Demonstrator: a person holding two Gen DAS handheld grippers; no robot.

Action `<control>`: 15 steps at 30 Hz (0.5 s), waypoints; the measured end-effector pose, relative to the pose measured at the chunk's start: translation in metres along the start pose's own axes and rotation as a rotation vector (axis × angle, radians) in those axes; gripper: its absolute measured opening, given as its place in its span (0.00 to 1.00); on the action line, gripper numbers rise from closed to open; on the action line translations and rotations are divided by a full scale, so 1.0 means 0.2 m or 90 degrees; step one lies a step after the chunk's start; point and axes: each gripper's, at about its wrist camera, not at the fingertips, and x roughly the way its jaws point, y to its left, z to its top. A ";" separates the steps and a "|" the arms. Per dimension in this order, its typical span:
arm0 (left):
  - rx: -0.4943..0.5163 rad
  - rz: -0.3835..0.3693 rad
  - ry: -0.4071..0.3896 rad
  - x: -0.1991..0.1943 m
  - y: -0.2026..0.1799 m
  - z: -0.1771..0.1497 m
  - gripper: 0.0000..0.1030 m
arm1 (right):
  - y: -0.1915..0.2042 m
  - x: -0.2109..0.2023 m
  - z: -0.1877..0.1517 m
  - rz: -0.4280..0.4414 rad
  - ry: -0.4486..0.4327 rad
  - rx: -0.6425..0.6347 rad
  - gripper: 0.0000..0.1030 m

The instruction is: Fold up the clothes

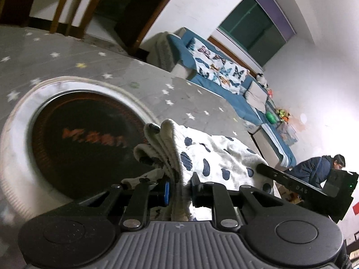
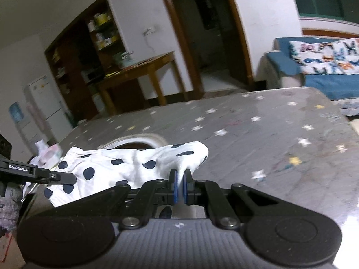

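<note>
Grey star-printed worktop (image 2: 258, 121) fills the middle of both views, with a round white-rimmed heater (image 1: 20, 121) set into it at the left of the left-wrist view. A white garment with dark-blue spots (image 2: 107, 168) hangs just above the worktop, lower centre in both views, stretched between the two tools. Its long axis runs from lower left to centre right in the right-wrist view. The left tongs (image 1: 179, 189) clamp a thick bunched edge of several layers. The right tongs (image 2: 180, 185) are pinched nearly closed on a thin corner of the cloth.

Risk, as judged: the thin corner may slip from the right tongs if the span is pulled taut. The bulky bundle in the left tongs may shed a layer, spoiling the fold. Sagging cloth could also drop onto the heater opening.
</note>
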 end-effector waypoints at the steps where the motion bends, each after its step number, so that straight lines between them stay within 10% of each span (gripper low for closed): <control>1: 0.003 -0.001 0.004 0.03 -0.02 0.01 0.18 | -0.03 -0.01 0.01 -0.010 -0.004 0.004 0.04; 15: 0.052 -0.025 0.067 0.52 -0.25 0.14 0.21 | -0.45 0.07 0.05 -0.131 -0.006 0.066 0.05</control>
